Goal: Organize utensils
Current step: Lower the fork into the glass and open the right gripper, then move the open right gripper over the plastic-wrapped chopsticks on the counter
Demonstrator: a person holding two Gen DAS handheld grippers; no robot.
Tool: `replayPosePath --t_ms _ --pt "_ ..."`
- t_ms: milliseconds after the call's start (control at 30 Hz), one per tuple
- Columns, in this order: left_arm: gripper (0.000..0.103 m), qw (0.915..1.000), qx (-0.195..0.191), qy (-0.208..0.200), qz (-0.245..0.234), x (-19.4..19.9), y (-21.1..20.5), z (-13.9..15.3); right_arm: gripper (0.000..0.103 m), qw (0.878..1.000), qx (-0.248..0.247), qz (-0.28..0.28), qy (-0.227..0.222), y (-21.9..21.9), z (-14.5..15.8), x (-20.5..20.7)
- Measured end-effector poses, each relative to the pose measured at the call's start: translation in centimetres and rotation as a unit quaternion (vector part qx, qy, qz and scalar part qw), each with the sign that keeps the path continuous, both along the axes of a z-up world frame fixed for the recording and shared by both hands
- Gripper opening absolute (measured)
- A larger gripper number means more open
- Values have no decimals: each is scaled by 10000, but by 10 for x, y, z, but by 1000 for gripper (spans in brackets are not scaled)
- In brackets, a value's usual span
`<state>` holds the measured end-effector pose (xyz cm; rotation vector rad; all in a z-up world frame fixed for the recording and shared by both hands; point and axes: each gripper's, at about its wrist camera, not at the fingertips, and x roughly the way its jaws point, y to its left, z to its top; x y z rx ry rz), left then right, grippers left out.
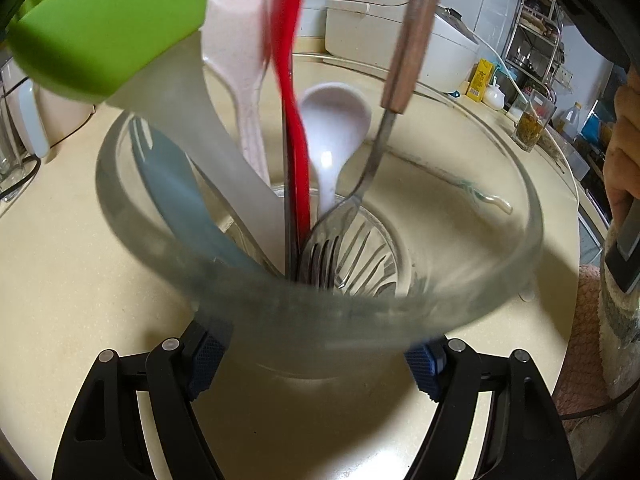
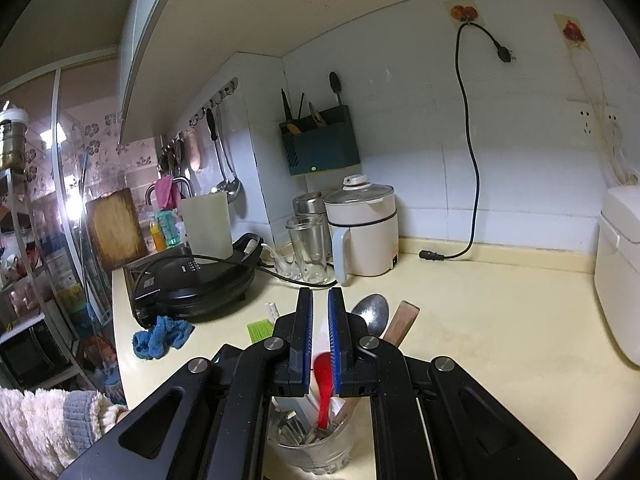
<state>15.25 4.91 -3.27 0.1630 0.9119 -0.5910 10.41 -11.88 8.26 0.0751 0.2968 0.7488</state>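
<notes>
My left gripper (image 1: 318, 354) is shut on the clear glass cup (image 1: 320, 300), its blue pads (image 1: 206, 358) against both sides. The cup holds several utensils: a green-tipped brush (image 1: 104, 28), a red spoon (image 1: 288, 80), a white spoon (image 1: 334, 120), a wooden-handled fork (image 1: 416, 32) and a blue utensil (image 1: 180, 184). In the right wrist view my right gripper (image 2: 320, 312) hovers above the same cup (image 2: 316, 446) with a narrow empty gap between its fingers. The red spoon (image 2: 324, 384), a metal spoon (image 2: 372, 314) and a wooden handle (image 2: 402, 322) stick up below it.
The cup stands on a cream countertop (image 2: 500, 340). A white rice cooker (image 1: 400, 28) and a glass of tea (image 1: 534, 124) stand behind. In the right wrist view there are a black griddle (image 2: 196, 284), a blue rag (image 2: 160, 338), a white kettle (image 2: 360, 232) and a wall utensil holder (image 2: 320, 148).
</notes>
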Motion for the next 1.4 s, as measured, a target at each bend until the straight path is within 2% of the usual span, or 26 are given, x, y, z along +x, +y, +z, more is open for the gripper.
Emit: replayPosePath --t_ms 433,833,1400 --pt "80 10000 -9 5 3 0 -1 0 9 9996 279 32 22 -14 12 -6" --pt "80 10000 5 4 5 0 0 -2 13 9979 462 -440 57 -51 19 -5" --pt "80 10000 0 4 19 -2 2 -2 14 9873 759 -1067 902 -118 -13 15"
